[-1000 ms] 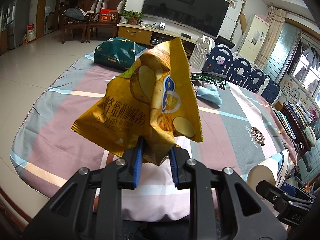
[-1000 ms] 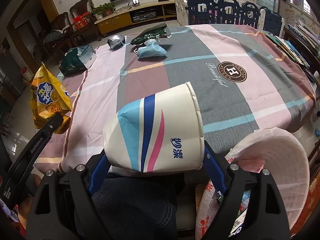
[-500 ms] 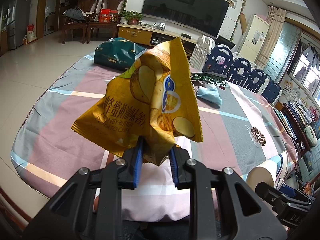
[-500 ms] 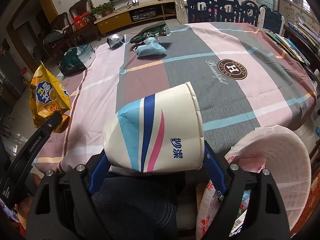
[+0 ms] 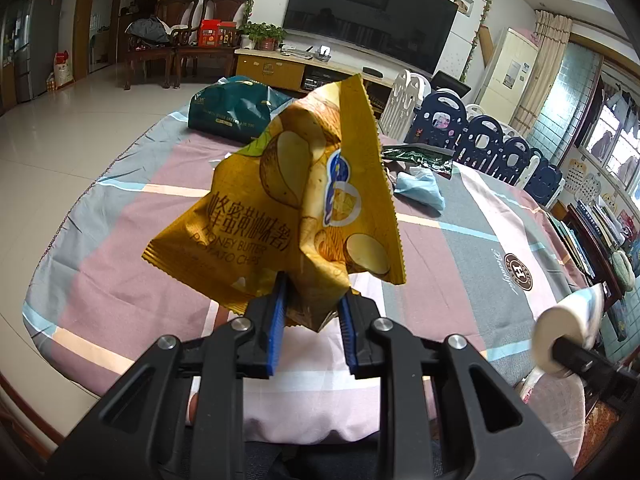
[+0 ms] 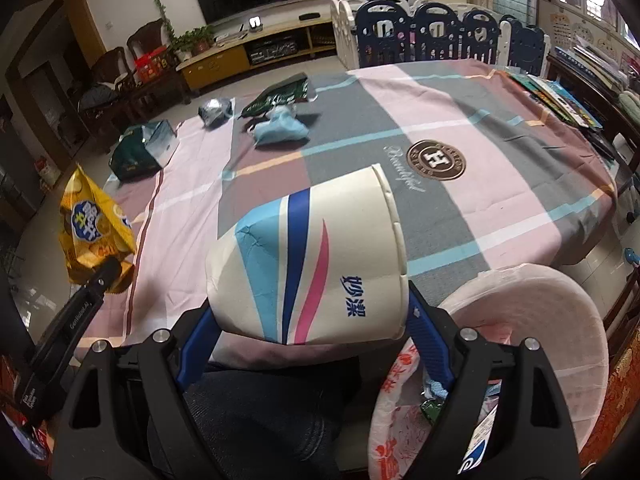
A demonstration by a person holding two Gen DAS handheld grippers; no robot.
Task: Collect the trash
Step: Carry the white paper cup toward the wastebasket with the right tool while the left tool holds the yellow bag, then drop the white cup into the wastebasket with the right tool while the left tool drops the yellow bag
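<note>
yellow foil, a crumpled chip bag [image 5: 304, 208], stands pinched by its lower end in the left gripper [image 5: 311, 322], held above the near edge of the worktop [image 5: 120, 248]. the right gripper [image 6: 308, 332] has its fingers [image 6: 424, 332] spread wide and clamped on a paper cup [image 6: 308, 264] lying sideways, beside the lined trash bin [image 6: 560, 312] off the worktop's near right corner. a blue mask [image 6: 280, 132] and green wrapper [image 6: 276, 98] lie toward the far edge.

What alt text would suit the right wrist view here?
The right gripper clamps a crumpled paper cup sideways above a lined trash bin. To the left, a yellow chip bag hangs from the other gripper; more wrappers lie across the checked tablecloth.
</note>
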